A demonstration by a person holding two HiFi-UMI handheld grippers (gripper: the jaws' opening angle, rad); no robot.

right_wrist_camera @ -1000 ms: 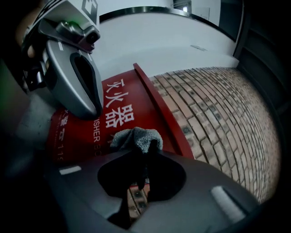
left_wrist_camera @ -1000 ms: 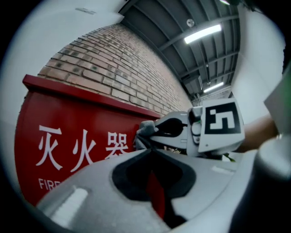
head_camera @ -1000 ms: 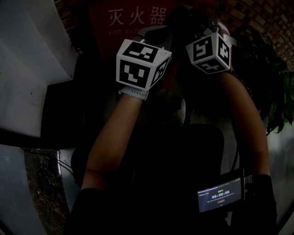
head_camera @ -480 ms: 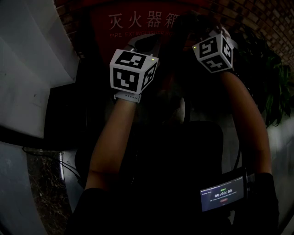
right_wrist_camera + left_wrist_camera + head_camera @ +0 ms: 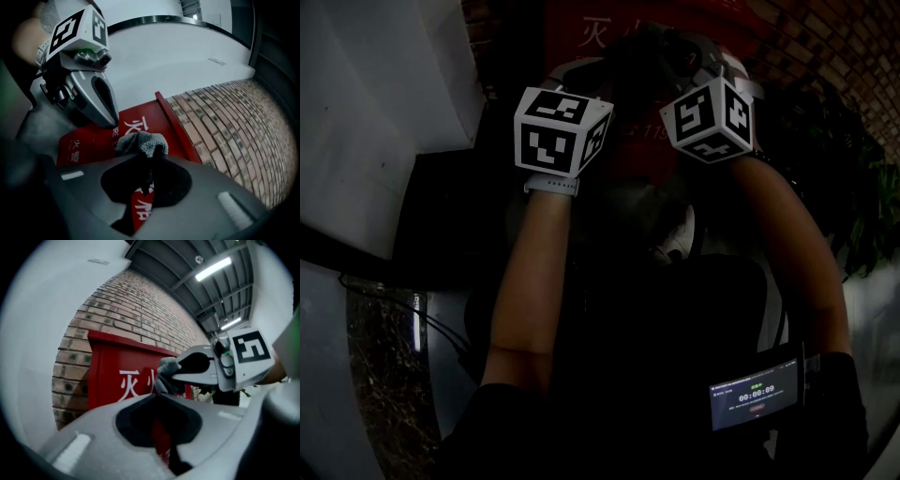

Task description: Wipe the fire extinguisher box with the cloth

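Observation:
The red fire extinguisher box (image 5: pixel 567 23) with white lettering stands against a brick wall, and both grippers are raised in front of it. My right gripper (image 5: pixel 152 152) is shut on a grey cloth (image 5: pixel 140 139), which bunches out past its tips close to the box front (image 5: pixel 93 140). In the left gripper view the cloth (image 5: pixel 168 371) shows over the lettering on the box (image 5: pixel 110 376). My left gripper (image 5: pixel 157 397) is beside it with its jaws together and nothing held. In the dark head view the left gripper (image 5: pixel 595 70) and right gripper (image 5: pixel 661 52) are side by side.
A brick wall (image 5: pixel 225 122) surrounds the box. A white wall panel (image 5: pixel 375 84) lies at the left and a leafy plant (image 5: pixel 853 187) at the right. A cable (image 5: pixel 431 328) runs over the floor at lower left. A small lit screen (image 5: pixel 753 398) sits near the person's right forearm.
The right gripper with the cloth has shifted left across the box lettering. The left gripper has drifted a little to the left. The head view has swung slightly.

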